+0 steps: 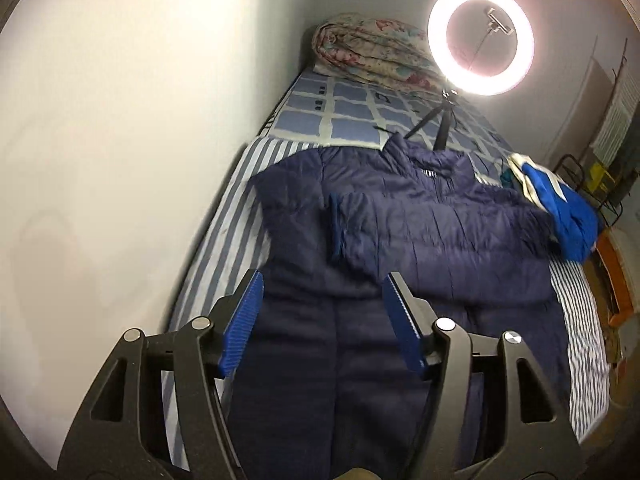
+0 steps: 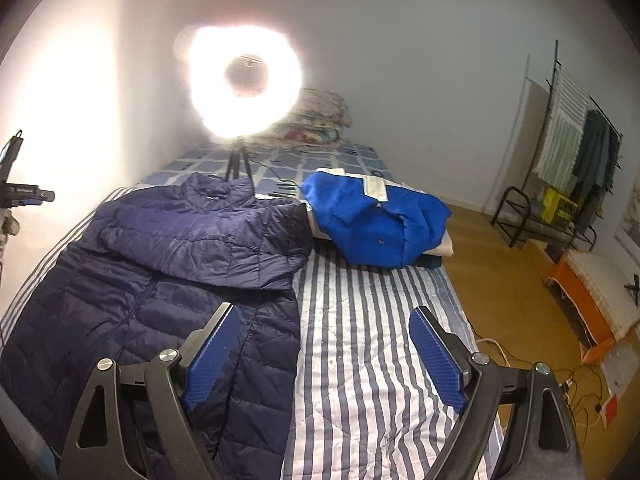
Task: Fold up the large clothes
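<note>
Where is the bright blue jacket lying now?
The bright blue jacket lies bunched on the striped bed cover, right of the navy coat and past the open right gripper, near the ring light.

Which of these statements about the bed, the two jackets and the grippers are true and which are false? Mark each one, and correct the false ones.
1. The navy down jacket lies spread on the striped bed cover, with one sleeve folded across its chest. True.
2. The left gripper is clamped on the jacket's hem. False: its jaws stand open above the jacket, holding nothing.
3. The bright blue jacket lies bundled beside the navy one, nearer the bed's open side. True.
4. The ring light is switched off. False: it glows brightly on its tripod.
5. The right gripper holds the blue jacket. False: it is open over the striped cover.
</note>
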`<state>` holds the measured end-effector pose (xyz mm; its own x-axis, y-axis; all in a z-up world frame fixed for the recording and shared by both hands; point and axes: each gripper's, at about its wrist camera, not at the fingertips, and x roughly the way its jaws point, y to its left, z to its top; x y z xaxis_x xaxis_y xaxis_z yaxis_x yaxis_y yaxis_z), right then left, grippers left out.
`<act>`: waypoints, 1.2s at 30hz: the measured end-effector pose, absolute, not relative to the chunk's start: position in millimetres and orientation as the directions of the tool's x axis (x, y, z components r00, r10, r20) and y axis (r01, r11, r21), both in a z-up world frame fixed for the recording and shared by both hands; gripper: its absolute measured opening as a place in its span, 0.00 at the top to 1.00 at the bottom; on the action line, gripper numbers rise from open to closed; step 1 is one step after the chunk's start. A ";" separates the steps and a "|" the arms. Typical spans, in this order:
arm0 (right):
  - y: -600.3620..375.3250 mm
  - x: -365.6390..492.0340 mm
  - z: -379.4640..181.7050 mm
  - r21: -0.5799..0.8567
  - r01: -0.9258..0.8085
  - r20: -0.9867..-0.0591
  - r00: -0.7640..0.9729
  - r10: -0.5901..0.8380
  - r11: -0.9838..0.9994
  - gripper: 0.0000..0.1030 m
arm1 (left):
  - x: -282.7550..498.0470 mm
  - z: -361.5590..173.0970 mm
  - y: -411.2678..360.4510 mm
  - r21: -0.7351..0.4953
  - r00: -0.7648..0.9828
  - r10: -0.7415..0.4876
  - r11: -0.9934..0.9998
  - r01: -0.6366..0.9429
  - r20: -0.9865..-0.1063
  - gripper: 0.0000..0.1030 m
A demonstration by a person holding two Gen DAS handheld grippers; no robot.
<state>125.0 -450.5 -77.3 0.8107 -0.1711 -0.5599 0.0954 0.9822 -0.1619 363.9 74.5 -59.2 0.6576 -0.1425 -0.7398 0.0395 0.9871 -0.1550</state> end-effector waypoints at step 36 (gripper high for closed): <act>-455.9 55.0 -270.7 0.405 -0.039 -0.843 0.370 0.390 0.913 0.28 | 161.9 -217.3 142.6 -0.321 0.258 -0.291 0.944 -0.082 -0.921 0.59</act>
